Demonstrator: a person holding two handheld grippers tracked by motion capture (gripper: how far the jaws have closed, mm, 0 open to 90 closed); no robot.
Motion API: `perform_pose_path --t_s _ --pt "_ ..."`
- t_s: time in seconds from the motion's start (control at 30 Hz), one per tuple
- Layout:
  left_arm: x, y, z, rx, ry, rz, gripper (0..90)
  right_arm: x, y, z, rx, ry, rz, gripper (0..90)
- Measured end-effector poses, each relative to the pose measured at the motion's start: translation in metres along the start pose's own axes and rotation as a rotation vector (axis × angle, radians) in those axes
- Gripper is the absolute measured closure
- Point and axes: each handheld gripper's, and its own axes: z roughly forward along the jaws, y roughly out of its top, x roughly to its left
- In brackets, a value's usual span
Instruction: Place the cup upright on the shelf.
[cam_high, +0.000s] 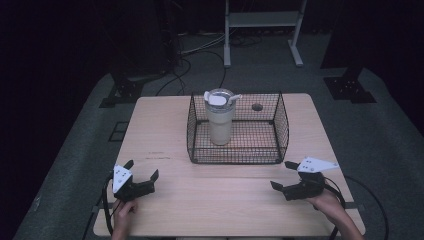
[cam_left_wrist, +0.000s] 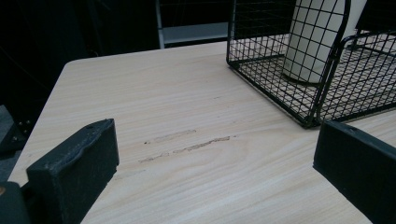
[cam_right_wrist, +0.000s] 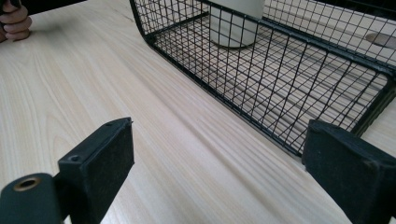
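High view: the tumbler (cam_high: 220, 116) stands upright in the wire basket (cam_high: 238, 156) at the worktop's (cam_high: 160, 130) far middle, contained and reachable from above. Left tongs (cam_high: 142, 175) and right tongs (cam_high: 282, 175) rest near, flanking it. Left gripper view: jaws wide apart, empty. Right gripper view: the same, facing the basket's near wall.

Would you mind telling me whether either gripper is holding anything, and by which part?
Nothing is held: the left gripper and the right gripper both rest open on the table, short of the wire basket.
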Motion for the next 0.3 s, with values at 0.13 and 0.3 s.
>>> perform_pose_path --t_s 0.13,0.3 --pt "0.000 0.000 0.000 -0.001 0.000 -0.001 0.0 0.003 -0.007 -0.003 -0.005 -0.019 -0.001 8.6" --pt "0.000 0.000 0.000 0.000 0.002 -0.002 0.0 0.010 -0.018 -0.006 -0.022 -0.048 -0.001 8.6"
